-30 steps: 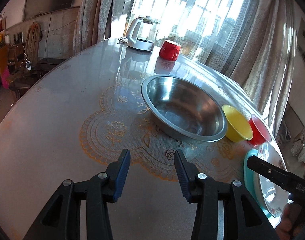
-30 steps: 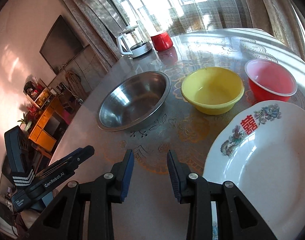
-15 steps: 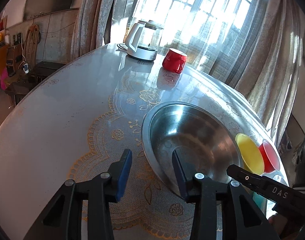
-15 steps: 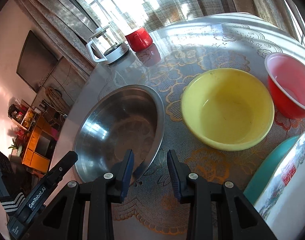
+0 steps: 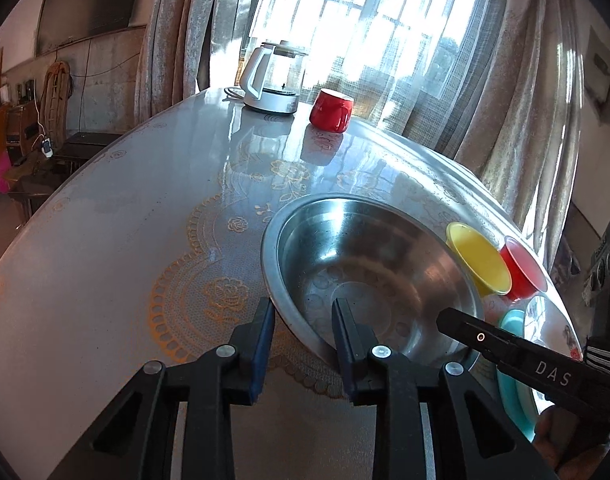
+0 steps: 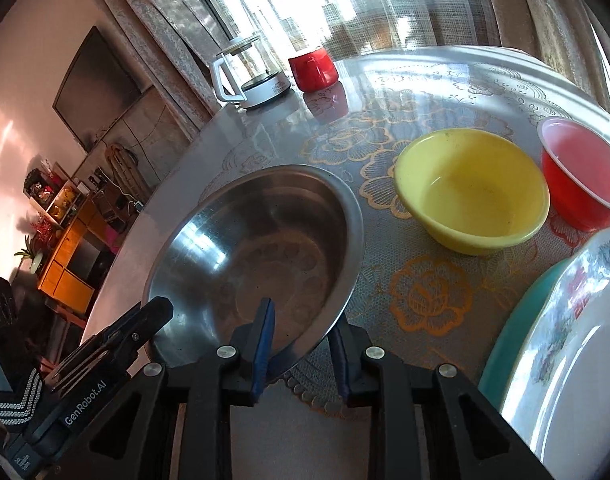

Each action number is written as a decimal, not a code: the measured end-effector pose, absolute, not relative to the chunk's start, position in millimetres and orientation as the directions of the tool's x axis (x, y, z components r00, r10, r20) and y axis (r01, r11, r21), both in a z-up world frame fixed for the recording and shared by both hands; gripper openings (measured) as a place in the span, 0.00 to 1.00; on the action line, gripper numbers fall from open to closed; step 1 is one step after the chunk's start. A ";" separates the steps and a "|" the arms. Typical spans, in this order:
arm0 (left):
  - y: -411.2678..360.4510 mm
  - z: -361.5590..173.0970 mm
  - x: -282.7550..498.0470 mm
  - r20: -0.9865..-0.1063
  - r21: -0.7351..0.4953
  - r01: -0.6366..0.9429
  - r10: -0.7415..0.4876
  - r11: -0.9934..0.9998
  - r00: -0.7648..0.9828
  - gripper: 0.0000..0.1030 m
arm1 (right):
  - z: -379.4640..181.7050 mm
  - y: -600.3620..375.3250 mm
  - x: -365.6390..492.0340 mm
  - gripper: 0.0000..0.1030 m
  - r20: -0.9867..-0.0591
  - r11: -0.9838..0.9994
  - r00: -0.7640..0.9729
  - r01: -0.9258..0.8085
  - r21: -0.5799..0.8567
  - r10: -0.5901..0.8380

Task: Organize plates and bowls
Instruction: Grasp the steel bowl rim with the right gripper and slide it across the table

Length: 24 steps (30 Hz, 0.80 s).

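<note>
The big steel bowl (image 5: 369, 280) sits on the surface (image 5: 105, 240), with the yellow bowl (image 6: 471, 190) and the red bowl (image 6: 583, 176) close by it, and a white plate (image 6: 565, 352) stacked on a teal plate (image 6: 517, 320) at the right. The left gripper (image 5: 303, 322) has its jaws closing with the bowl's near rim between them, and the right gripper (image 6: 301, 330) is closing on the rim at the other side. I cannot tell for sure if the pads are pressing the metal yet. The rim is thin, shiny and slippery, so it could slide out of a weak pinch. If one side lifts first, the bowl could tip and bang down, or bump the yellow bowl next to it. A hard pull could drag the lacy cloth under it. One gripper body reads "GenRobot.AI", the other reads "DAS". The white plate has red Chinese writing on it.
</note>
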<state>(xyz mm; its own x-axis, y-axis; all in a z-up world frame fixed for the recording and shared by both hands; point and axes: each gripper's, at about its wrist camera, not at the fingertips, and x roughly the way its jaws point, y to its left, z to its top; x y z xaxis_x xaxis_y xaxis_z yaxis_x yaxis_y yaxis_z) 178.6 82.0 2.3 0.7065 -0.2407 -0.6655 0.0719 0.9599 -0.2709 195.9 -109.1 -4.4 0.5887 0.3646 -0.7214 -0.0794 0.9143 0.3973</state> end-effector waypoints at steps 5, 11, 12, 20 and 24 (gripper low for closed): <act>88.6 5.4 141.5 -0.654 -0.285 0.073 -0.250 0.956 0.714 0.28 | -0.7 -106.9 166.4 0.26 -0.707 0.902 0.585 -0.106 0.418 0.397; 93.6 3.0 108.5 -0.661 -0.302 0.070 -0.262 0.951 0.704 0.28 | 0.1 -105.9 134.0 0.26 -0.696 0.896 0.583 -0.140 0.422 0.419; 93.4 2.4 104.1 -0.662 -0.302 0.069 -0.261 0.951 0.702 0.28 | -0.3 -105.6 129.8 0.26 -0.697 0.897 0.582 -0.143 0.419 0.419; 92.9 3.6 77.6 -0.656 -0.312 0.067 -0.267 0.948 0.706 0.28 | -0.9 -106.1 112.5 0.26 -0.688 0.893 0.586 -0.158 0.421 0.427; 94.5 3.0 67.4 -0.655 -0.308 0.071 -0.266 0.949 0.707 0.28 | -2.9 -105.6 104.1 0.26 -0.685 0.890 0.583 -0.165 0.426 0.436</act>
